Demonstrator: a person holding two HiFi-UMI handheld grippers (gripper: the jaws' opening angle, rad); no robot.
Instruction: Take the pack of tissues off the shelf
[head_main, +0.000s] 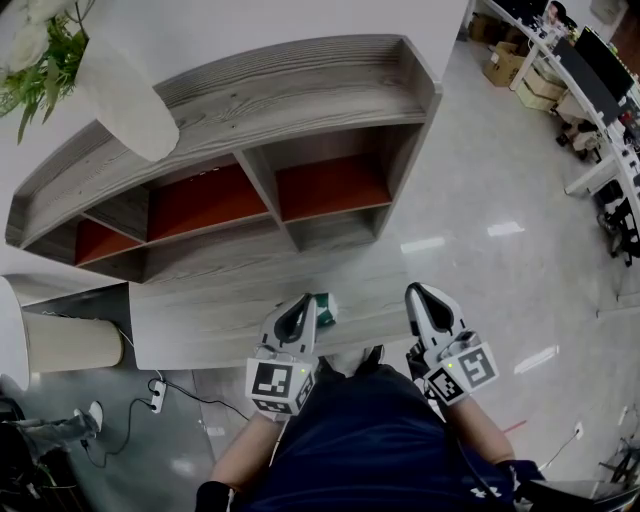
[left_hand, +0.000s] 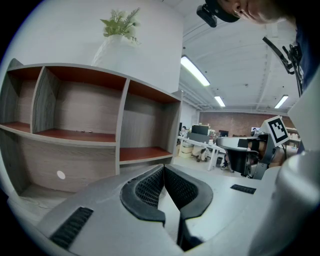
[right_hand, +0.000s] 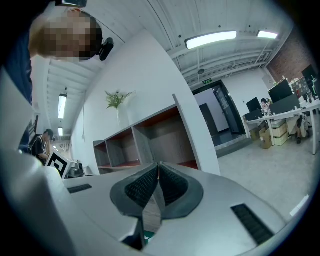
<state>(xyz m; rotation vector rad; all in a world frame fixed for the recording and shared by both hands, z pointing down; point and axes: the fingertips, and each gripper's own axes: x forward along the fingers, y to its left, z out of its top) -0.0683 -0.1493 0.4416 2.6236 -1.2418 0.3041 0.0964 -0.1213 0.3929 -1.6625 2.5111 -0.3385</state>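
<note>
no legible text, no readable labels

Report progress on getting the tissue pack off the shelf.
Done: possibly the lift-off. The shelf compartments look empty, and what looks like the pack of tissues lies on the grey board in front, beside the left gripper.
In hand: nothing. The left gripper and the right gripper are both shut and empty.
Left: if that board counts as shelf, grasp and lift the pack.

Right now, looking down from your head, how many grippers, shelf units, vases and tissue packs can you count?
Grippers: 2 (left gripper, right gripper)
Shelf unit: 1
Vase with a plant: 1
Pack of tissues: 1
Total: 5
</note>
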